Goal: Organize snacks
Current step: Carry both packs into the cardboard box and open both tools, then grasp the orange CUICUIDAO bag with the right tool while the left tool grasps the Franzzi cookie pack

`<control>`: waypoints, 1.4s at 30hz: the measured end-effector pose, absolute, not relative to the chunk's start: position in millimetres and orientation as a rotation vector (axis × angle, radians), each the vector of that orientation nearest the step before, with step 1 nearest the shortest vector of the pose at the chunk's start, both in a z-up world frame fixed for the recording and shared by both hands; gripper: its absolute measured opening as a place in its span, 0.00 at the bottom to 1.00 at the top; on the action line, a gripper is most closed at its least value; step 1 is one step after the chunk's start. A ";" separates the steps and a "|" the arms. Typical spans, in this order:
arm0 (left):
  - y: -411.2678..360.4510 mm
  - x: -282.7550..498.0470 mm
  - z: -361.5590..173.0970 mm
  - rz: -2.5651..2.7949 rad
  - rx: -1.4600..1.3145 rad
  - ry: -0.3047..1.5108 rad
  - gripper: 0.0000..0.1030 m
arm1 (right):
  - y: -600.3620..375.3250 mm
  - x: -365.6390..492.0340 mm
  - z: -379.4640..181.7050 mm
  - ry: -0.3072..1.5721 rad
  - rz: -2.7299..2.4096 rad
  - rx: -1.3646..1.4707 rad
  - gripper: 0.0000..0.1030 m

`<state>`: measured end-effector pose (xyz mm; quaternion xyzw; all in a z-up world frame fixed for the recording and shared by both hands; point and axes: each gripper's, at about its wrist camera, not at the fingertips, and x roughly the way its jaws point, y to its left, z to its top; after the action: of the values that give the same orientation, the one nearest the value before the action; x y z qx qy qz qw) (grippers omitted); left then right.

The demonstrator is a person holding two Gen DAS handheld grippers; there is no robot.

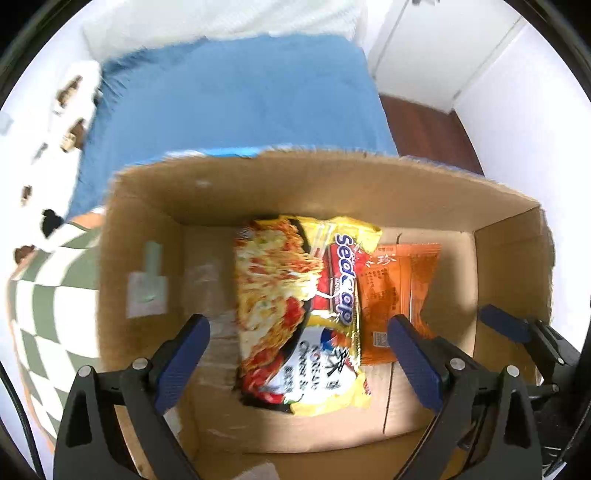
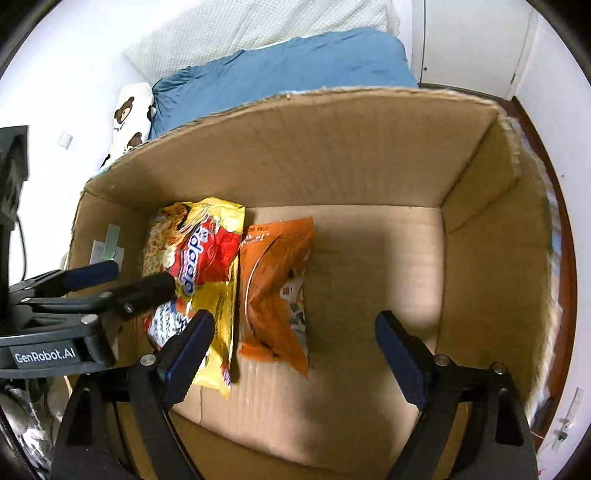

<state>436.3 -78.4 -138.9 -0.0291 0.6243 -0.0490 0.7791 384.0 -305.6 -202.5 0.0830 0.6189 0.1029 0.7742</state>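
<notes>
A yellow and red instant noodle packet (image 1: pixel 299 314) lies flat on the floor of an open cardboard box (image 1: pixel 325 184). An orange snack packet (image 1: pixel 399 291) lies beside it on its right. My left gripper (image 1: pixel 299 354) is open and empty just above the noodle packet. My right gripper (image 2: pixel 295 354) is open and empty above the box floor, to the right of the orange packet (image 2: pixel 273 291). The noodle packet (image 2: pixel 199 273) and the box (image 2: pixel 332 155) show in the right wrist view, with the left gripper (image 2: pixel 125 278) over the packet's left side.
The box stands on a bed with a blue cover (image 1: pixel 236 96) and a white quilt (image 2: pixel 240 29). A bear-print pillow (image 2: pixel 129 110) lies at the left, a green checked cloth (image 1: pixel 48 306) beside the box. Dark wood floor (image 1: pixel 424 129) is at the right.
</notes>
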 end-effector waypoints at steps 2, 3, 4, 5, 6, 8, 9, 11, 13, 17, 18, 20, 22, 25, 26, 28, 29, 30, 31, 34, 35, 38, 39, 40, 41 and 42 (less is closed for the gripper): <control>-70.0 420.7 -122.7 -0.088 -0.066 1.299 0.95 | -292.6 376.8 -187.2 1.312 0.205 0.149 0.88; -65.7 412.4 -114.4 -0.074 -0.063 1.276 0.95 | -292.5 368.8 -180.4 1.292 0.187 0.132 0.88; -60.7 402.5 -107.5 -0.066 -0.064 1.251 0.95 | -293.0 361.5 -174.1 1.276 0.177 0.127 0.88; -58.7 391.9 -101.2 -0.060 -0.067 1.231 0.95 | -293.4 354.8 -168.0 1.262 0.170 0.130 0.88; -57.4 380.1 -94.5 -0.051 -0.070 1.208 0.95 | -294.9 349.3 -161.1 1.248 0.164 0.133 0.88; -54.8 360.7 -85.4 -0.037 -0.075 1.174 0.95 | -297.5 335.2 -144.6 1.211 0.152 0.133 0.88; -53.8 353.8 -79.0 -0.034 -0.080 1.159 0.95 | -297.7 325.7 -136.9 1.191 0.149 0.129 0.88; -59.3 343.5 -69.0 -0.029 -0.076 1.136 0.95 | -293.5 311.2 -123.6 1.164 0.150 0.123 0.88; -56.2 335.0 -60.7 -0.038 -0.082 1.121 0.95 | -293.6 294.4 -110.4 1.136 0.147 0.124 0.88; -53.2 305.6 -49.2 -0.032 -0.061 1.081 0.95 | -283.0 263.2 -89.6 1.088 0.141 0.145 0.88; -51.5 296.4 -48.8 -0.026 -0.053 1.068 0.95 | -282.9 252.4 -84.1 1.079 0.144 0.162 0.88; -47.2 274.2 -45.3 -0.007 -0.033 1.043 0.95 | -278.6 236.0 -81.5 1.075 0.149 0.186 0.88; -41.2 254.0 -52.3 0.028 0.000 1.046 0.95 | -276.2 214.3 -82.6 1.087 0.161 0.237 0.88; -30.8 234.6 -83.1 0.071 0.053 1.094 0.95 | -267.2 186.8 -100.7 1.137 0.185 0.314 0.88; -27.8 231.7 -95.6 0.079 0.063 1.124 0.95 | -264.3 179.0 -109.8 1.159 0.194 0.348 0.88; -20.8 230.8 -132.7 0.056 0.050 1.224 0.95 | -257.4 167.1 -135.3 1.213 0.202 0.419 0.88; -19.0 231.8 -147.9 0.045 0.044 1.263 0.95 | -254.2 162.1 -148.6 1.241 0.202 0.451 0.87; -18.2 233.4 -164.6 0.034 0.043 1.303 0.95 | -251.6 156.9 -163.5 1.273 0.194 0.483 0.84; -18.1 237.3 -184.8 0.012 0.037 1.349 0.95 | -249.5 152.6 -175.0 1.295 0.189 0.510 0.81; -21.7 246.8 -223.5 -0.029 0.049 1.426 0.95 | -245.3 146.7 -199.2 1.329 0.170 0.550 0.76; -22.9 252.4 -236.9 -0.042 0.052 1.458 0.95 | -244.4 145.6 -206.8 1.337 0.166 0.570 0.76; -19.6 259.7 -252.4 -0.064 0.018 1.468 0.58 | -240.8 148.0 -222.1 1.356 0.144 0.605 0.76; -16.1 259.7 -254.8 -0.059 -0.003 1.472 0.52 | -239.2 148.8 -225.6 1.360 0.139 0.619 0.76; -11.7 258.2 -255.4 -0.047 -0.019 1.468 0.52 | -237.3 150.6 -227.9 1.364 0.134 0.628 0.76; -6.6 254.9 -254.8 -0.038 -0.035 1.456 0.52 | -234.9 151.4 -232.2 1.369 0.128 0.644 0.76; -1.1 250.4 -254.3 -0.017 -0.042 1.448 0.52 | -231.7 152.4 -237.7 1.375 0.121 0.668 0.76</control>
<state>250.4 -1.1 -254.3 -0.0193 0.6622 -0.0076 0.7490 152.4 -231.7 -237.7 0.3023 0.6220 0.0547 0.7202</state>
